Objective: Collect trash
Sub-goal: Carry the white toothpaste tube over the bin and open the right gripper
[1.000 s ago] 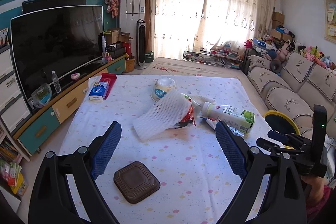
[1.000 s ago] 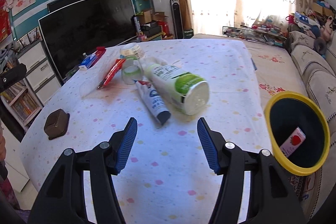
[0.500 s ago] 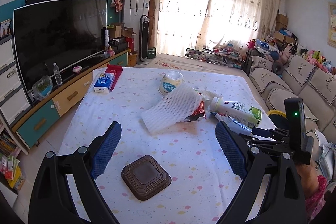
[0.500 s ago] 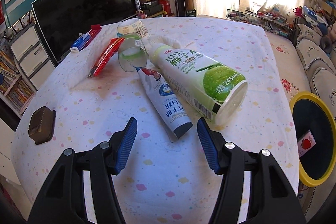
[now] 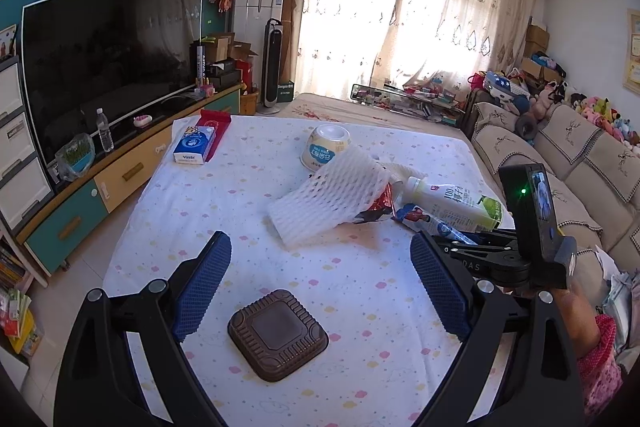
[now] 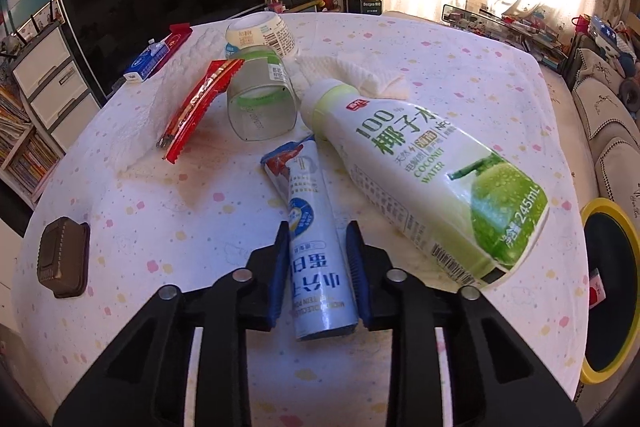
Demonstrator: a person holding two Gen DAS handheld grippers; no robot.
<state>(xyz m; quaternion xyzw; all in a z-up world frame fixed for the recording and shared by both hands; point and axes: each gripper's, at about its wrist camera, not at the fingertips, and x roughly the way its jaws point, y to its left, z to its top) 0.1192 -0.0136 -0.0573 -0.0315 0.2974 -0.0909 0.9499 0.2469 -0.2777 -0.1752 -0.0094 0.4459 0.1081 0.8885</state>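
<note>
The right gripper (image 6: 319, 279) reaches down over the desk (image 6: 168, 227), and its blue fingers (image 6: 280, 273) are closing on the white-and-blue tube-shaped packet (image 6: 316, 247), which lies flat between them with both pads touching its sides. Just beside the packet lies a coconut water bottle (image 6: 432, 183) on its side, its cap end near a crumpled white tissue (image 6: 360, 75). A clear plastic cup (image 6: 260, 99) lies tipped over next to a red snack wrapper (image 6: 200, 103). The yellow-rimmed trash bin (image 6: 608, 299) stands off the desk's right edge. The left gripper (image 5: 320, 287) hovers with its fingers spread wide and empty above a brown square lid (image 5: 278, 333), near a white foam fruit net (image 5: 332, 199).
</note>
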